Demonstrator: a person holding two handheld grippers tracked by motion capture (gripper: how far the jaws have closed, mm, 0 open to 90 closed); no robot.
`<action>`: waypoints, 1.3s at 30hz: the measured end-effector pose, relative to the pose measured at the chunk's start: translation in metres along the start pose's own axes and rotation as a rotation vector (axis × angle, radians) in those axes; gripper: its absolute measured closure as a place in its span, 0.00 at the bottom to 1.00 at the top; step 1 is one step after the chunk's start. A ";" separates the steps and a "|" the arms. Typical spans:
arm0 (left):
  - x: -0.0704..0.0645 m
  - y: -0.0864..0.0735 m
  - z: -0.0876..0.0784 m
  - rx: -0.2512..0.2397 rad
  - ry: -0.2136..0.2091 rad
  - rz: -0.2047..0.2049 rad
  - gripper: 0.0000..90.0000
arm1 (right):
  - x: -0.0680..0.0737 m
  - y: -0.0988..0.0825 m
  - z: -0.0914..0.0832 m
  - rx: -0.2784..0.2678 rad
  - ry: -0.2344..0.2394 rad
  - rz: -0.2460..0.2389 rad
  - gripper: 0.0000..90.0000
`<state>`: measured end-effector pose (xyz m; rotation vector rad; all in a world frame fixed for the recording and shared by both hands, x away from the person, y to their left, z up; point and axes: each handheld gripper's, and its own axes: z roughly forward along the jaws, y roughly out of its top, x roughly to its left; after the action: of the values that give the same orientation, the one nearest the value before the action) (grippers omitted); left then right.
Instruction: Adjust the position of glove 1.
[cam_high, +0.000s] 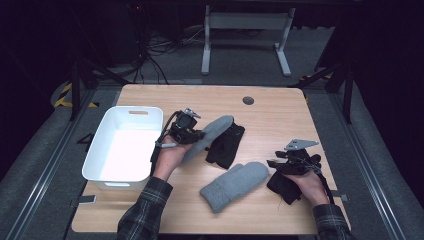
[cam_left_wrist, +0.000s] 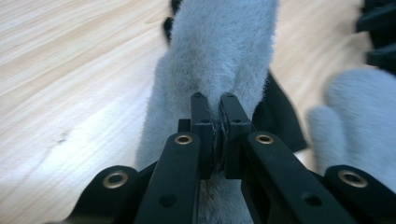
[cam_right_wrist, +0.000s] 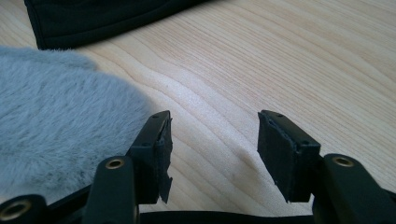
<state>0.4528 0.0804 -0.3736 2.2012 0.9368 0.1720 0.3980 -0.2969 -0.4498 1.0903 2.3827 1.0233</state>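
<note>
1. The grey mitten (cam_high: 207, 136) lies on the table (cam_high: 280, 115) left of its middle, one end pinched and raised, the rest draped over a black glove (cam_high: 226, 145) just beside it.
2. The left gripper (cam_high: 189, 131) is clenched on the mitten's fleece; in the left gripper view the two pads (cam_left_wrist: 205, 122) meet with only a thin fold of pile between them.
3. That bite looks shallow, so I would lift slowly and straight, letting the mitten peel off the black glove rather than drag it along.
4. The white bin (cam_high: 125, 145) stands at the table's left edge, close to the left hand (cam_high: 167, 155); it is the likely place to drop the mitten, carried high enough to clear the rim.
5. A second grey mitten (cam_high: 235, 185) rests near the front edge.
6. The right gripper (cam_high: 292, 162) sits near the front right corner with its jaws parted and nothing between them, another black glove (cam_high: 282, 187) under that hand.
</note>
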 end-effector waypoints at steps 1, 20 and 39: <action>-0.003 0.000 -0.002 0.003 -0.005 0.001 0.96 | 0.000 0.000 0.000 0.000 -0.001 -0.001 0.51; -0.080 -0.004 -0.007 0.073 -0.119 0.080 0.97 | -0.002 -0.001 -0.002 -0.005 -0.009 0.004 0.51; -0.120 -0.013 0.027 0.142 -0.173 0.067 0.94 | -0.004 -0.001 -0.004 -0.013 -0.015 0.007 0.51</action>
<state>0.3680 -0.0091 -0.3839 2.3366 0.8007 -0.0551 0.3979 -0.3026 -0.4477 1.0981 2.3584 1.0280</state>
